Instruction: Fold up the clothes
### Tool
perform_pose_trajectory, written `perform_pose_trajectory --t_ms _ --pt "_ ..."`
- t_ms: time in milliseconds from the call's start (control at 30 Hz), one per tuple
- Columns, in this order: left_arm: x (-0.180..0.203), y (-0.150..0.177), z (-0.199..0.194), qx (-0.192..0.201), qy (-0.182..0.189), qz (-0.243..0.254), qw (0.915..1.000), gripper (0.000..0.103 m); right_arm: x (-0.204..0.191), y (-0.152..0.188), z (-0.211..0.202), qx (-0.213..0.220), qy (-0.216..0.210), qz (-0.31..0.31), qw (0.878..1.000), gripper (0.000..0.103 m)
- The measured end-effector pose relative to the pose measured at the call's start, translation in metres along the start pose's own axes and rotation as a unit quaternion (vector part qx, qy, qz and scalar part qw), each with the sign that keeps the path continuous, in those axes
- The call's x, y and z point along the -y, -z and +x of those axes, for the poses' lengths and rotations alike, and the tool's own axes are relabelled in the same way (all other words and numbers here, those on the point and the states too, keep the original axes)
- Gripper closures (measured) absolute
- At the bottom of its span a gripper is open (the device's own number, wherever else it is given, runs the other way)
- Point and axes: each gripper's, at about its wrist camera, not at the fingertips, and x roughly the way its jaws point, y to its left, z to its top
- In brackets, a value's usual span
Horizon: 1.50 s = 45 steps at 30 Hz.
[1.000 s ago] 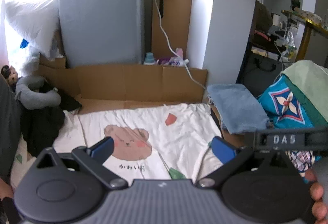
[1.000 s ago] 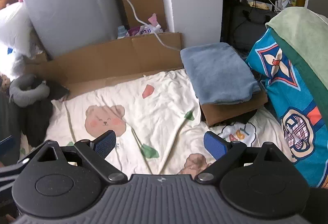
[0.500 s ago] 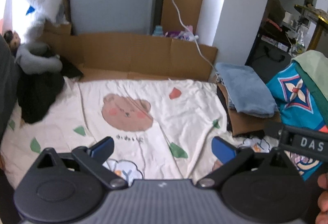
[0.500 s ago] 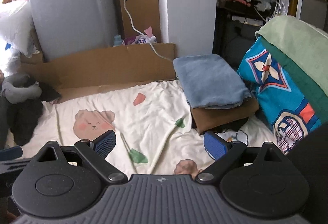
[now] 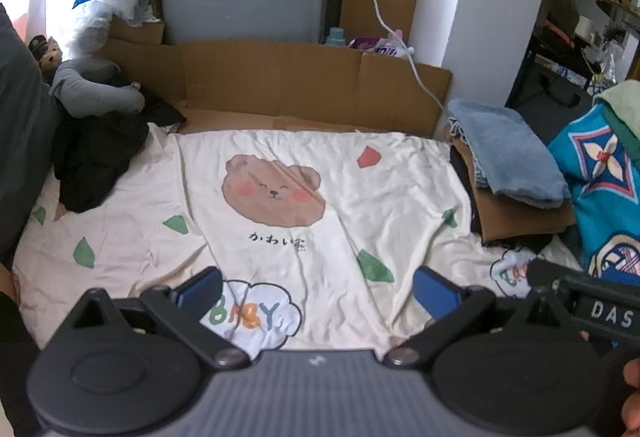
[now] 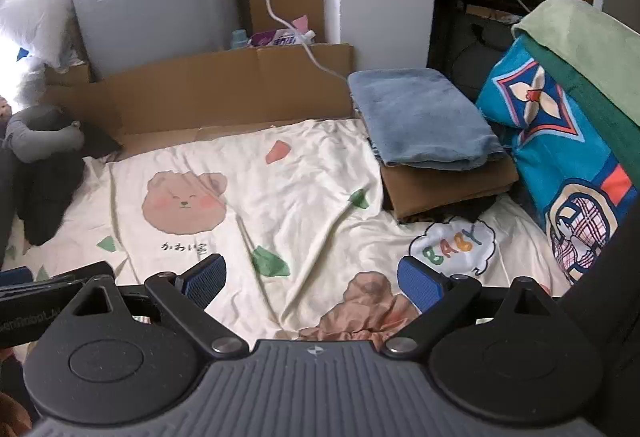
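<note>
at far left, a black garment (image 5: 94, 161) heaped beside a grey neck pillow (image 5: 92, 93). left gripper (image 5: 316, 295) held above the near edge of the cream bear-print cloth (image 5: 280, 197), jaws spread wide, nothing between them. cloth spread flat over the middle, a cardboard wall (image 5: 304, 77) behind it. right gripper (image 6: 312, 283) likewise gaped and empty, above a bunched fold of the same cloth. at right, a folded blue towel (image 6: 420, 121) stacked on cardboard, next to a teal patterned blanket (image 6: 560, 141).

"BABY" on the cream sheet (image 6: 456, 249), "DAS" on the other tongs' bar (image 5: 608, 311)
</note>
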Motion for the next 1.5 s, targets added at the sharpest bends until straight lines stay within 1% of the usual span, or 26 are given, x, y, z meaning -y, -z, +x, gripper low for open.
perform_pose_trajectory --t_ms 133,267,533,733,867,967,1200,1400,1500 --pt "0.004 0.002 0.003 0.001 -0.001 0.010 1.0000 0.001 -0.001 0.006 0.001 0.012 0.010 -0.001 1.000 0.007" --pt "0.008 0.004 0.005 -0.002 0.004 0.011 0.9999 0.001 0.002 0.005 0.003 0.009 0.005 0.008 1.000 0.007" --pt "0.010 0.006 0.009 -0.005 0.007 0.005 1.0000 0.001 0.002 0.007 0.008 0.007 0.011 0.003 1.000 0.007" --pt "0.010 0.008 0.012 -0.008 0.002 0.006 1.0000 0.001 0.001 0.010 0.009 0.010 0.013 -0.001 1.000 0.007" --pt "0.008 0.009 0.013 -0.011 -0.001 0.002 0.9999 0.001 0.001 0.012 0.011 0.003 0.008 -0.004 1.000 0.007" --pt "0.009 0.010 0.015 -0.013 -0.006 0.003 0.9999 0.001 0.001 0.013 0.011 0.006 0.003 -0.008 1.000 0.007" --pt "0.011 0.011 0.017 -0.017 -0.009 0.004 0.9998 0.001 0.004 0.014 0.016 -0.004 -0.005 -0.002 1.000 0.007" --pt "0.014 0.012 0.013 -0.002 -0.018 0.013 0.9998 0.001 0.004 0.014 0.015 0.001 -0.007 -0.002 1.000 0.007" --pt "0.013 0.011 0.013 -0.003 -0.012 0.009 0.9999 0.001 0.005 0.014 0.016 -0.001 -0.009 0.002 1.000 0.007"
